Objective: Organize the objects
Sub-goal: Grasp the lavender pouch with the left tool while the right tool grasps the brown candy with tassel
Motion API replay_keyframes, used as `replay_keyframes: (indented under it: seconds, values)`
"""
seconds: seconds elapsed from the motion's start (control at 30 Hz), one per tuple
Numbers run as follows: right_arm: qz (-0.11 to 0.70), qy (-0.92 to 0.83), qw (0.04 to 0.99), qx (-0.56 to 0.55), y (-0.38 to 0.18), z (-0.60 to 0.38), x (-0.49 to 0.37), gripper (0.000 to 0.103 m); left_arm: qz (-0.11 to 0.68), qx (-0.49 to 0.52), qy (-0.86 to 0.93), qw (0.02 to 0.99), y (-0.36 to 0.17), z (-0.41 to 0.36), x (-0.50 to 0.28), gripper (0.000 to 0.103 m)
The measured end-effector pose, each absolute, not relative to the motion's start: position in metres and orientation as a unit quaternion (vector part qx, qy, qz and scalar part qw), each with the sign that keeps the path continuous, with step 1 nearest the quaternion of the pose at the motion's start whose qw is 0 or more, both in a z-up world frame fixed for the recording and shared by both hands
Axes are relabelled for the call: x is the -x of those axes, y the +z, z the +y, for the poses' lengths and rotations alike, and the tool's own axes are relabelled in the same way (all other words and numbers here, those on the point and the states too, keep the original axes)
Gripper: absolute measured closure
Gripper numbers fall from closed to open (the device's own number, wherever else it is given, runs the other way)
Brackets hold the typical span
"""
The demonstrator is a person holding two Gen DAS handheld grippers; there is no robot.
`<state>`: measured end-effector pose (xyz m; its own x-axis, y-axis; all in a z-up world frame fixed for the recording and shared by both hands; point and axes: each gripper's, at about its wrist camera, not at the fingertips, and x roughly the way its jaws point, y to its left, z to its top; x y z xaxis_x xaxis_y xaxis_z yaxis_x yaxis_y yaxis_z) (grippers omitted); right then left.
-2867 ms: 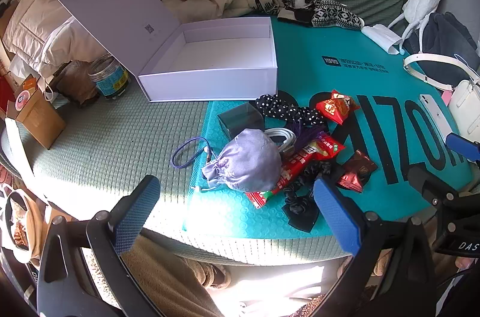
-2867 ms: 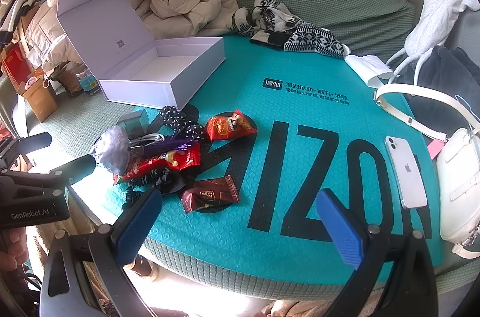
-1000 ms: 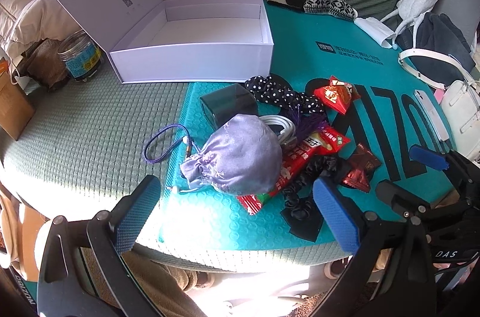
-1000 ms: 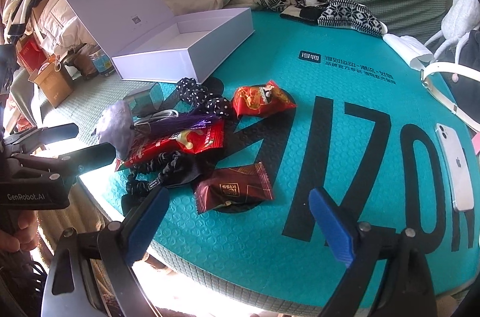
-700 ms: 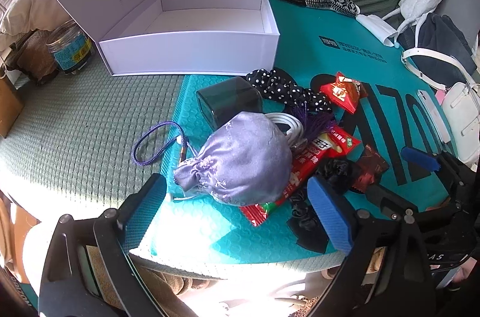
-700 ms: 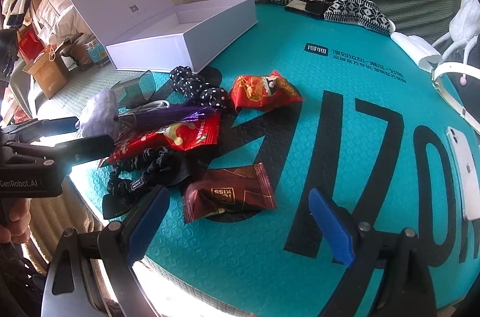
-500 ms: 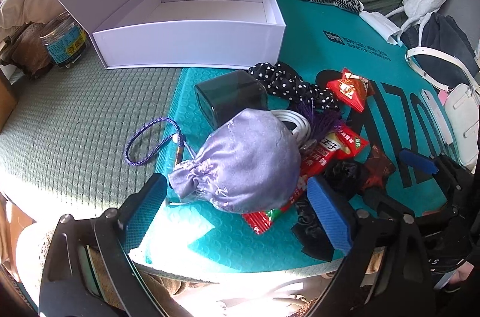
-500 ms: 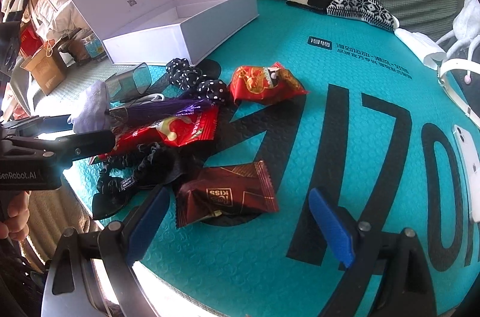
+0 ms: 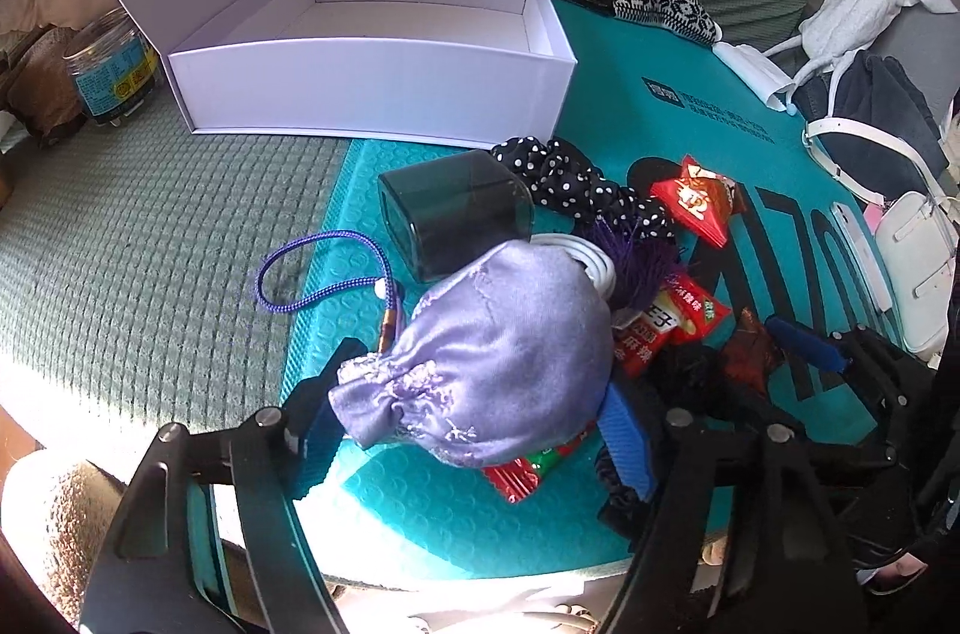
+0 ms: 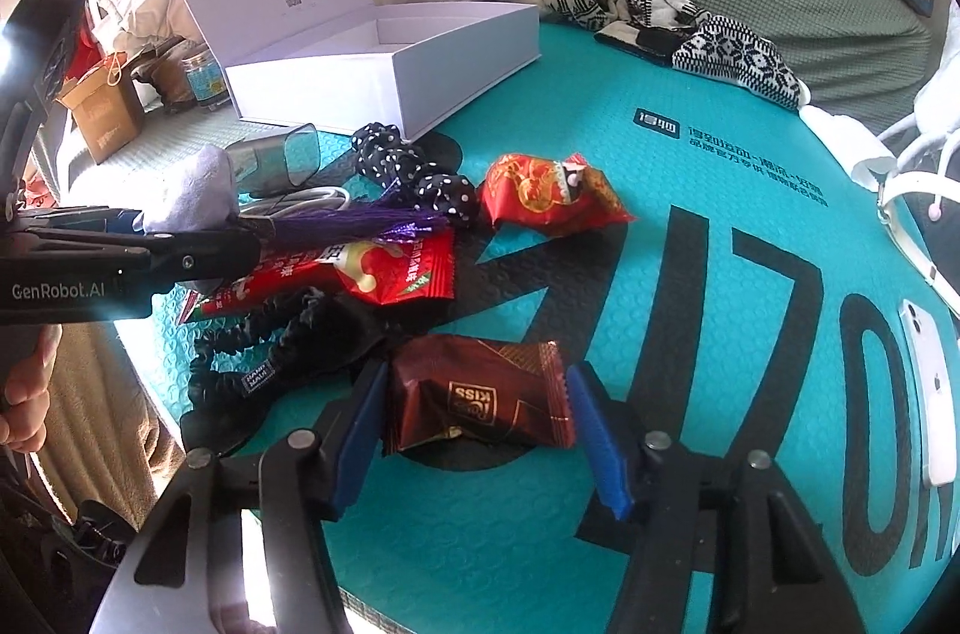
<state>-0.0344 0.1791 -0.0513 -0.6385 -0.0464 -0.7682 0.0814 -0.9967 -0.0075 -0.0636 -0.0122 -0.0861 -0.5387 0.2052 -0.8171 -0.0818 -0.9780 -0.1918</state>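
Left wrist view, left gripper [image 9: 468, 424]: blue fingers closed in on the lilac drawstring pouch [image 9: 492, 358], one pad at each side, touching it.
Pouch position: near edge of the teal mat [image 9: 420, 526], atop a red snack wrapper [image 9: 666, 328].
White box [image 9: 372, 76]: open, far left.
Right wrist view, right gripper [image 10: 480, 430]: fingers partly spread, flanking the brown candy packet [image 10: 480, 403]; firm grasp cannot be told.
Packet position: flat on the mat, near centre.
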Motion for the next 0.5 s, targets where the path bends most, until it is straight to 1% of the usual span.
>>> replay_keyframes:
  seconds: [0.03,0.1,0.17,0.33,0.4,0.5]
  values:
    - [0.020,-0.906,0.034,-0.422,-0.051,0.180,0.034,0.055,-0.066,0.473,0.875,0.083,-0.086,-0.012,0.064,0.035]
    - [0.017,-0.906,0.033,-0.421,-0.050,0.181,0.033,0.058,-0.068,0.472,0.875,0.082,-0.084,-0.014,0.061,0.038]
    - [0.012,-0.907,0.034,-0.419,-0.047,0.184,0.032,0.065,-0.069,0.472,0.875,0.080,-0.082,-0.015,0.060,0.040]
    - [0.004,-0.910,0.030,-0.415,-0.039,0.188,0.029,0.075,-0.072,0.465,0.879,0.075,-0.071,-0.018,0.055,0.040]
    - [0.000,-0.910,0.030,-0.413,-0.034,0.190,0.027,0.076,-0.071,0.461,0.882,0.073,-0.064,-0.017,0.054,0.040]
    - [-0.001,-0.912,0.028,-0.410,-0.026,0.191,0.025,0.080,-0.070,0.453,0.886,0.073,-0.051,-0.019,0.051,0.040]
